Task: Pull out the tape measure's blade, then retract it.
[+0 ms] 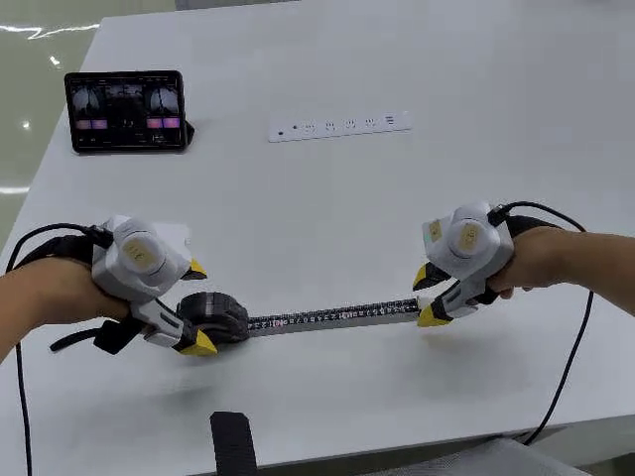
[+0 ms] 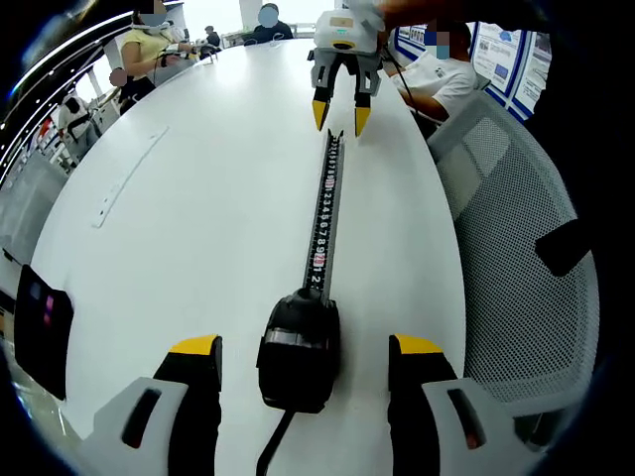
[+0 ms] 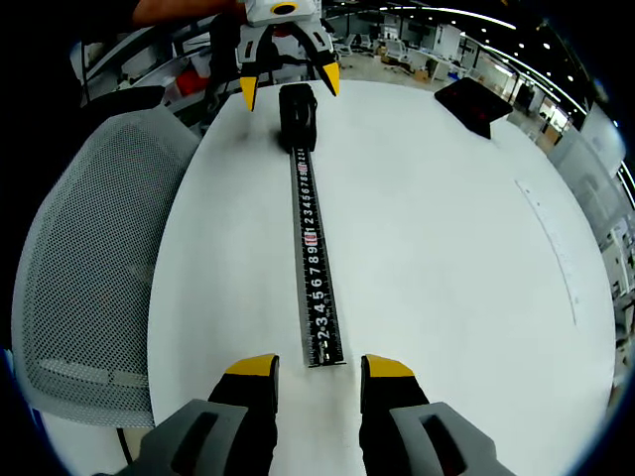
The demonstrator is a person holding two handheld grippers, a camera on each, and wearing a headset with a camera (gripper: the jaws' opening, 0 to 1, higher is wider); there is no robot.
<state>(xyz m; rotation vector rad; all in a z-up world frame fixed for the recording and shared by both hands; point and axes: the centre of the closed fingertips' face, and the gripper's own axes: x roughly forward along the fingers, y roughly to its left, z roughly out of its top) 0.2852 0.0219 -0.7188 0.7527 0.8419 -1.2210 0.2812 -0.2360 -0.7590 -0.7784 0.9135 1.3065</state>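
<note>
The black tape measure case [image 1: 213, 315] lies on the white table [image 1: 327, 218] with its blade [image 1: 337, 315] drawn out to the right. My left gripper [image 1: 198, 307] straddles the case; in the left gripper view the case [image 2: 298, 347] sits between the yellow-tipped fingers [image 2: 195, 347] with a gap on each side, so my left gripper [image 2: 306, 345] is open. My right gripper [image 1: 425, 297] stands at the blade's hook end. In the right gripper view the blade end [image 3: 325, 352] lies flat between the parted fingertips [image 3: 253, 369], untouched, and my right gripper [image 3: 319, 367] is open.
A tablet [image 1: 127, 109] stands at the far left and a white power strip [image 1: 339, 126] lies at mid-table. A grey mesh chair [image 3: 89, 278] is beside the near table edge. People sit at the table's far end [image 2: 149, 45].
</note>
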